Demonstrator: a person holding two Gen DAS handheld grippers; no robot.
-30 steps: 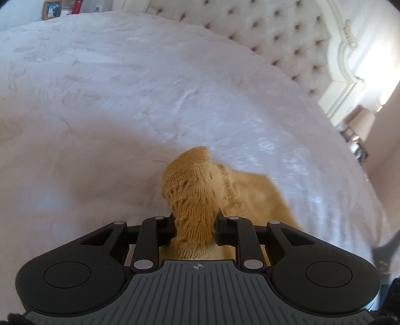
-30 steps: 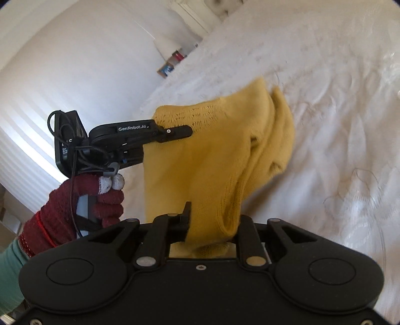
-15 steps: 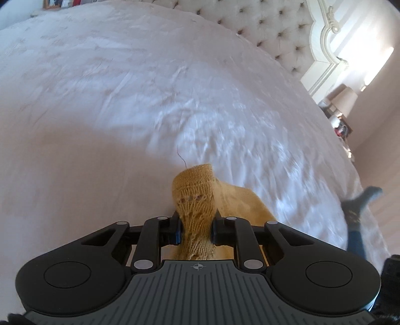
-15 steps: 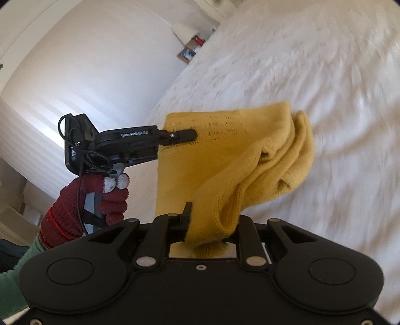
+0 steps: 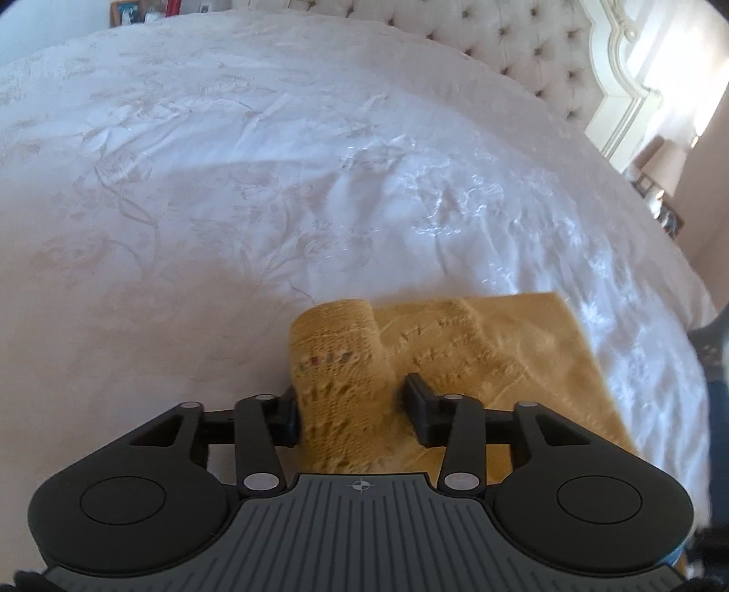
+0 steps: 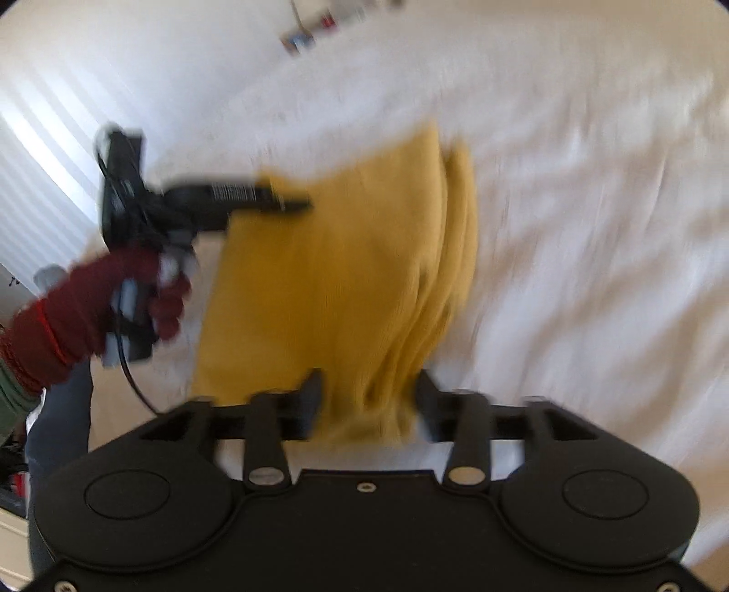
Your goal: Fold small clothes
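Observation:
A mustard-yellow knitted garment (image 5: 478, 346) lies spread on the white bed near its front edge. One corner of it stands up in a fold between the jaws of my left gripper (image 5: 351, 400), which are apart and open around it. In the blurred right wrist view the garment (image 6: 346, 282) hangs in folds between the spread jaws of my right gripper (image 6: 367, 400), which looks open. The left gripper (image 6: 291, 205), held by a red-gloved hand (image 6: 91, 300), shows at the garment's far left corner.
The white embroidered bedspread (image 5: 273, 182) fills most of the view. A tufted headboard (image 5: 524, 50) runs along the far right. A bedside lamp (image 5: 665, 159) stands beyond the bed. Framed items (image 5: 127, 9) sit on a shelf at the far left.
The garment has come down from the air and now lies on the bed. Both grippers' jaws have opened from their tight hold on it. The right wrist view swings fast and is blurred.

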